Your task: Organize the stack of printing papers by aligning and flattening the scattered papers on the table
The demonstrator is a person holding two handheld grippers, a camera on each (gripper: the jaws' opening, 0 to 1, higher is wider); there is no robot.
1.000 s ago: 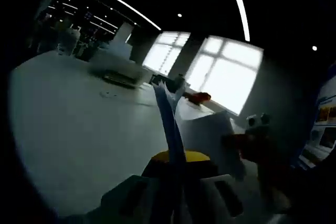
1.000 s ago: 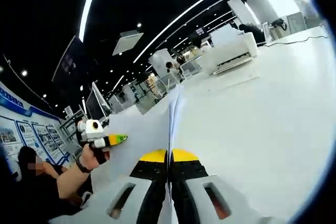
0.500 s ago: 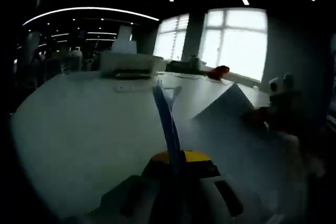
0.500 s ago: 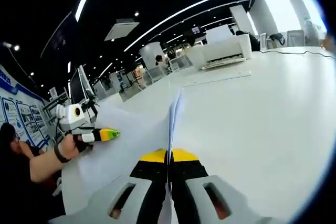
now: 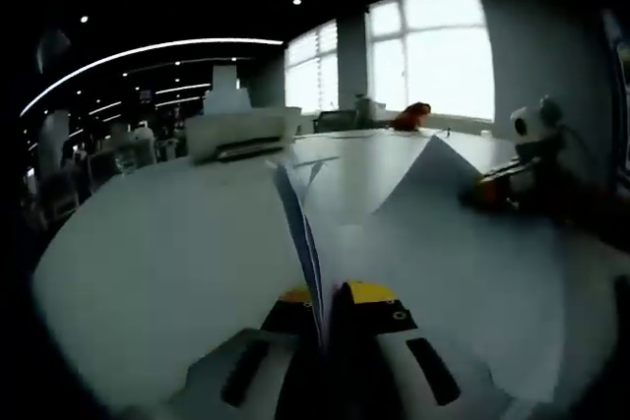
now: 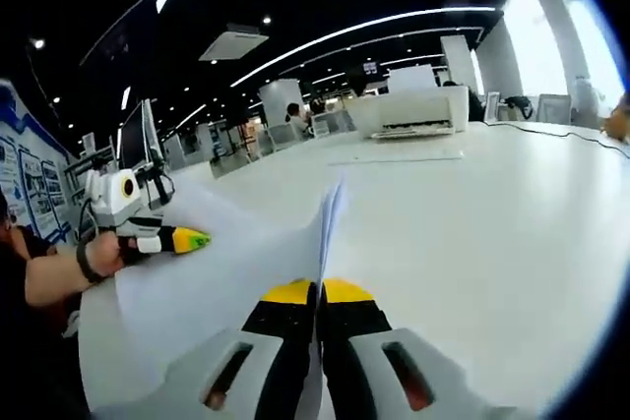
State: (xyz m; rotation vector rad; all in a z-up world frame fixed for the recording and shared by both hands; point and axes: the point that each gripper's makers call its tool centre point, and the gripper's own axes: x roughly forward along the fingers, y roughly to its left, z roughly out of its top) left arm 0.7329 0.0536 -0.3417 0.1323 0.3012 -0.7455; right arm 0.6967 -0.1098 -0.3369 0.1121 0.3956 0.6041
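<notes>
I have both grippers clamped on the same sheaf of printing papers (image 6: 246, 263), one at each end. In the right gripper view my right gripper (image 6: 317, 304) has its jaws pressed together on the sheaf's edge, and the sheets rise edge-on between them, then bow away towards the left gripper (image 6: 182, 240), which pinches the far corner. In the left gripper view the left gripper (image 5: 325, 302) is likewise closed on the paper edge (image 5: 300, 233), with the rest of the sheaf sagging across to the right gripper (image 5: 502, 186).

The papers hang just above the white table (image 6: 492, 213), with a printer (image 6: 409, 113) well behind them.

I judge this sheaf light and very floppy: it droops between my two holds, and the sheets fan apart at the free edge. They look smooth, so they may slide over one another if I loosen either grip. Holding opposite short edges seems right; tapping the long edge on the table should square them.
</notes>
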